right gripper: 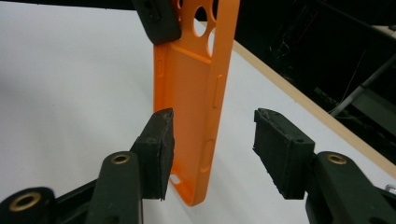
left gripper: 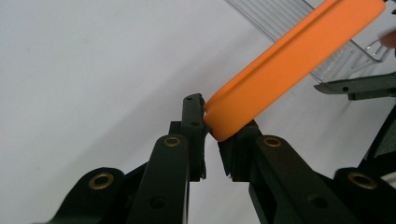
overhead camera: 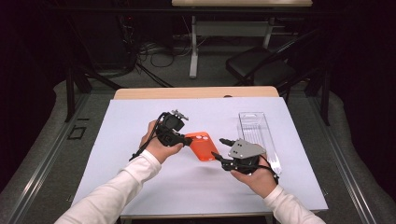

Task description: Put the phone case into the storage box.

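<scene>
An orange phone case [overhead camera: 201,145] hangs over the middle of the white table cover. My left gripper [overhead camera: 187,140] is shut on one end of it; in the left gripper view the case [left gripper: 289,65] juts up and to the right from the clamped jaws [left gripper: 212,135]. My right gripper [overhead camera: 218,148] stands open at the case's other end. In the right gripper view the case [right gripper: 196,93] stands on edge between the spread jaws [right gripper: 217,140], close to the left pad [right gripper: 161,140] and apart from the right pad [right gripper: 275,144].
A clear plastic package tray [overhead camera: 256,133] lies on the white cover [overhead camera: 140,186] just right of the grippers, also in the left gripper view [left gripper: 348,58]. The table's wooden far edge [overhead camera: 196,92] shows beyond. A black chair [overhead camera: 261,65] stands behind.
</scene>
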Tool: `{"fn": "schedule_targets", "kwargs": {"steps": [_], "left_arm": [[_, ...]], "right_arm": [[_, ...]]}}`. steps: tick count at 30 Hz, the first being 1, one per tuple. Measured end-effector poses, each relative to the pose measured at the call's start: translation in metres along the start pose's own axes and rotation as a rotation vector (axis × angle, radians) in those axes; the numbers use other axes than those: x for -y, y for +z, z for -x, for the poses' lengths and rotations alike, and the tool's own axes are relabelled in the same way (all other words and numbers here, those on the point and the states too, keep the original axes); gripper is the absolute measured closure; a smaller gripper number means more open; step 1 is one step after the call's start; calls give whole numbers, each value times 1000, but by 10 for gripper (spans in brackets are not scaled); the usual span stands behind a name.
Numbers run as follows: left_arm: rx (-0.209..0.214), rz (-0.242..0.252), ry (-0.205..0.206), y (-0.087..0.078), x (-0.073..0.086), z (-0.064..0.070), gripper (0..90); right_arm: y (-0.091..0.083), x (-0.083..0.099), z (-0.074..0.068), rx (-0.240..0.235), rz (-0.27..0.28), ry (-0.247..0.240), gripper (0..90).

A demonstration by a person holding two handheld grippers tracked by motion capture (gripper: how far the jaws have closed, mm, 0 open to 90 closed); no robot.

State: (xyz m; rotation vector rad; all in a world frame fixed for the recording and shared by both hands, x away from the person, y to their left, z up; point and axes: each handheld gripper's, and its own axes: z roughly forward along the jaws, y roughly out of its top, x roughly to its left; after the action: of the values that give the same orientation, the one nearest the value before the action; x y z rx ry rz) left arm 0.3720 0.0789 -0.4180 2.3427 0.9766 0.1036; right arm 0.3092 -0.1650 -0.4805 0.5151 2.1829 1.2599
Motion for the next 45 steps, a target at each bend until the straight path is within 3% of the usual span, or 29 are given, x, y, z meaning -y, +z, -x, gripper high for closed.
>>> {"fn": "schedule_targets", "kwargs": {"steps": [6, 17, 22, 27, 34, 45], "left_arm": [[-27, -21, -8, 3, -6, 2, 807], [-28, -75, -9, 5, -13, 4, 807], [-45, -87, -11, 5, -15, 6, 807], [-57, -95, -10, 4, -18, 6, 807], [-64, -108, -12, 6, -22, 8, 807], [-82, -115, 1, 8, -22, 10, 807]], "right_arm": [[-2, -2, 0, 16, -26, 23, 453], [-2, -6, 3, 73, -24, 84, 340], [1, -9, 3, 94, -30, 114, 329], [1, -13, 3, 110, -28, 116, 302], [1, -21, 2, 122, -32, 81, 290], [4, -32, 1, 155, -63, -27, 462]]}}
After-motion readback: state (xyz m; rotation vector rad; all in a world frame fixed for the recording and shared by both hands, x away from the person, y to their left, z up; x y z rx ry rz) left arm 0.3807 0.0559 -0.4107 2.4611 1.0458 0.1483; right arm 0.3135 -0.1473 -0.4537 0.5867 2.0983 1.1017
